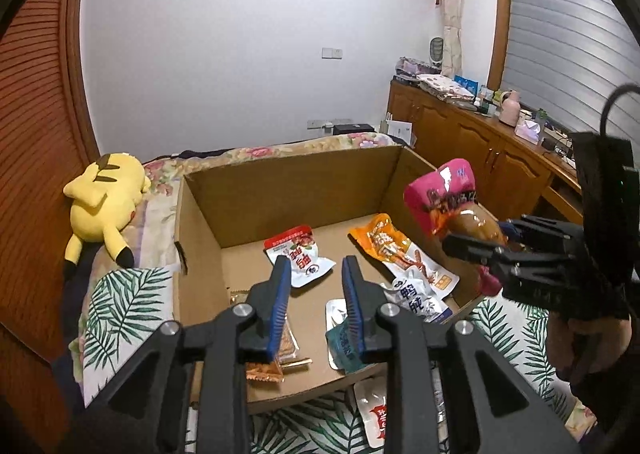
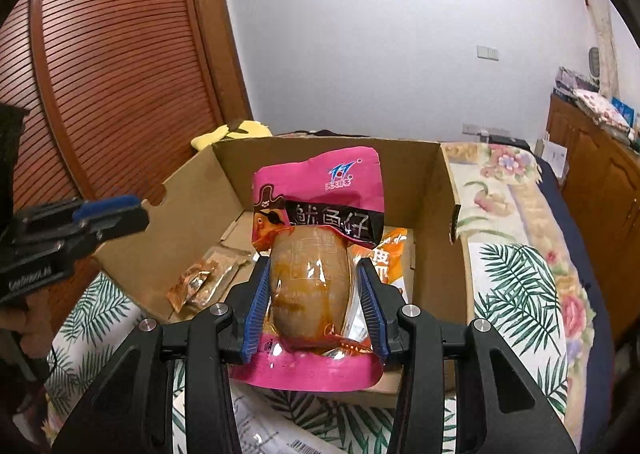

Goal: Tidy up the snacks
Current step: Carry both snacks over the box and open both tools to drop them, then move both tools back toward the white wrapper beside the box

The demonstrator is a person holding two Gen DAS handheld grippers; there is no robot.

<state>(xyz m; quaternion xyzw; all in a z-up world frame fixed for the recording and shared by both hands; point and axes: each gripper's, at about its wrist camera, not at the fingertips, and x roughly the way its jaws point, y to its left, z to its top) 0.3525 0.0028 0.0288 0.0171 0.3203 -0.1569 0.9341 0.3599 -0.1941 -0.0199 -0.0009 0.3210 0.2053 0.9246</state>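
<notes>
1. Right gripper [image 2: 314, 274] – jaws clamped on pink snack pouch [image 2: 316, 214], held upright over cardboard box [image 2: 452, 254].
2. Left gripper [image 1: 314, 274] – jaws apart w/ nothing between, over box; other snack packs [image 1: 392, 250] lie inside.

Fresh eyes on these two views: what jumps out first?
The pink snack pouch, clamped upright in the right tongs at the near edge of the cardboard box. Next, the box itself, open on the bed with several snack packets lying flat on its floor, such as an orange one. The left tongs hang over it with nothing between them, and a yellow plush toy lies left of the box.
</notes>
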